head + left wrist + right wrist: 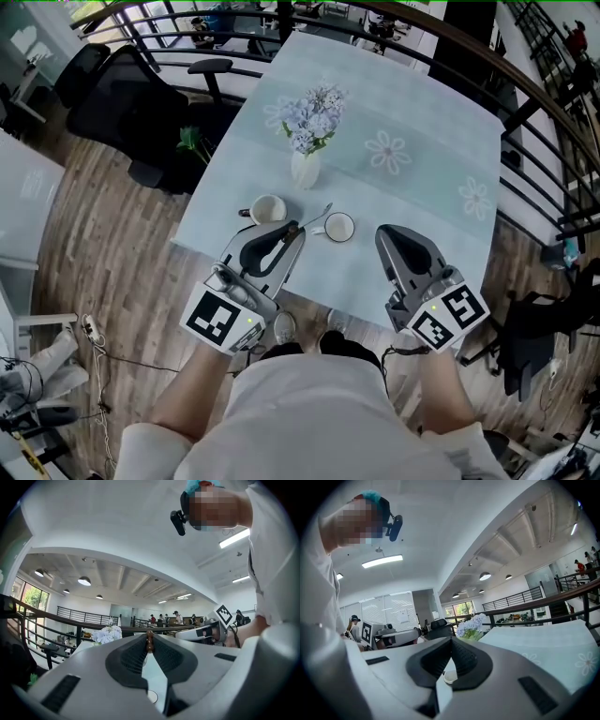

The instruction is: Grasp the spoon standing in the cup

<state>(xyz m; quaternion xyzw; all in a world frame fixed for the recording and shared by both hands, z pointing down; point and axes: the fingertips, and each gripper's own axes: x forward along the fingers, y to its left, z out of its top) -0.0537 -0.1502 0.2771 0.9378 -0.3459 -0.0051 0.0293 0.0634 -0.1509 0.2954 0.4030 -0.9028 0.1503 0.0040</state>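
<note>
Left gripper (292, 228) first: its jaws are nearly together and pinched on the spoon (317, 215). The left gripper view shows the brown, beaded end of the handle caught right between the two tips. From that pinch, in the head view, the spoon's thin shaft runs away toward 2 o'clock, so its long axis lies from 8 to 2 o'clock. The handle end is in the jaws and the far end is up by the rim of the right-hand cup (339, 228). Whether that far end sits inside the cup or just over it, I can't tell from here.

Right gripper (385, 232) now: its tips are together with nothing between them. It hangs just beside that same cup, at the cup's 3 o'clock.

Count: one spoon and two white cups. The second cup (268, 209) stands at 10 o'clock from the left jaws, with its handle turned to 9 o'clock. There is also one white vase (306, 171) of pale blue flowers (314, 117) at 12 o'clock, beyond both cups. Everything stands on the pale blue table (422, 178).

Pose: the left gripper aims at 1 o'clock and the right at 11 o'clock, so the two converge on the spoon cup. The left forearm (192, 394) and right forearm (448, 398) come up bare from white sleeves at the bottom edge. Both are angled inward, with the grippers held low over the near edge of the table.
</note>
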